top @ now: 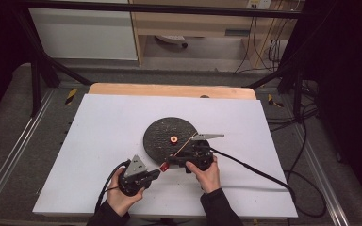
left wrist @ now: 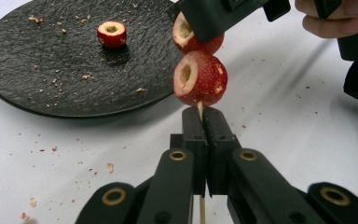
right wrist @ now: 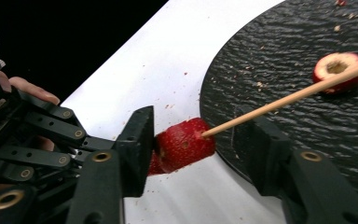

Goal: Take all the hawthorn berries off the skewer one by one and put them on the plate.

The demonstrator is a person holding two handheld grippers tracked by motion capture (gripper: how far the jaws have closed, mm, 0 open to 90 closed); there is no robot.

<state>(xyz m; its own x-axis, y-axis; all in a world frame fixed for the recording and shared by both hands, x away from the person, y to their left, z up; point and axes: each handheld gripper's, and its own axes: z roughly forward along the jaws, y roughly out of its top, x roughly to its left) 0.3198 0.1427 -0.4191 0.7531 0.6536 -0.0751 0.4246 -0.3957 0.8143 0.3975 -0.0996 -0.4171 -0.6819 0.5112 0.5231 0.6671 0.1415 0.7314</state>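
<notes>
Wooden skewer (left wrist: 199,110) clamped in the left gripper (left wrist: 203,122); right gripper (right wrist: 193,140) jaws apart around fruit (right wrist: 184,143) beside the plate (right wrist: 279,84) edge.

Bright lit table, dark surroundings, soft shadows, slightly grainy close-ups

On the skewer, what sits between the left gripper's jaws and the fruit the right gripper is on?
One cored red fruit, threaded just above the left gripper, seen in the left gripper view.
</notes>
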